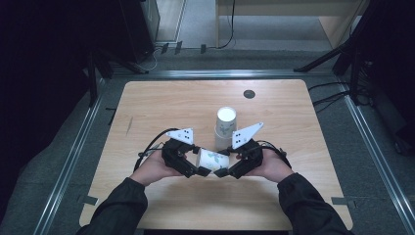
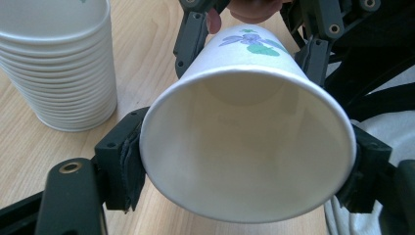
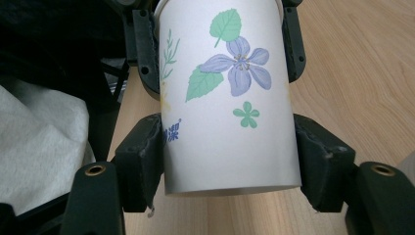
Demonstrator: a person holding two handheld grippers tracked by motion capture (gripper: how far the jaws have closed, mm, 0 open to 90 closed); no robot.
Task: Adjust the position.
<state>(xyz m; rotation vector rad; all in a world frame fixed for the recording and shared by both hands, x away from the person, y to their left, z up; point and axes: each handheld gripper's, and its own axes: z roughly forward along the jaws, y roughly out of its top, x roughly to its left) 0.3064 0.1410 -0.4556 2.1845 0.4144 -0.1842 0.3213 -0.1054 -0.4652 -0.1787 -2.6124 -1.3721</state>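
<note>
holding one paper cup between two grippers

spanning the scene is the pale wooden table with rounded corners (image 1: 161,105), and the work sits near its front edge. next in size, the tall stack of white paper cups (image 1: 225,125) stands upright just behind the grippers, mouth up. the black left gripper (image 1: 196,164) and the black right gripper (image 1: 226,164) meet in front of that stack, each closed on an end of the single white paper cup with a purple flower and green leaves printed on it (image 1: 213,160), which lies on its side between them.

the left gripper view looks into the cup's open mouth (image 2: 247,147); its jaws clamp the wall near the rim from both sides. the right gripper view shows its jaws pinching the narrower base end (image 3: 230,103).

judging from this, the step looks like a handover or a turn of the cup to upright. to do it well, squeeze lightly, since thin paper near the rim would likely buckle, let one gripper release before the other moves off, and keep clear of the stack so it isn't toppled.
</note>
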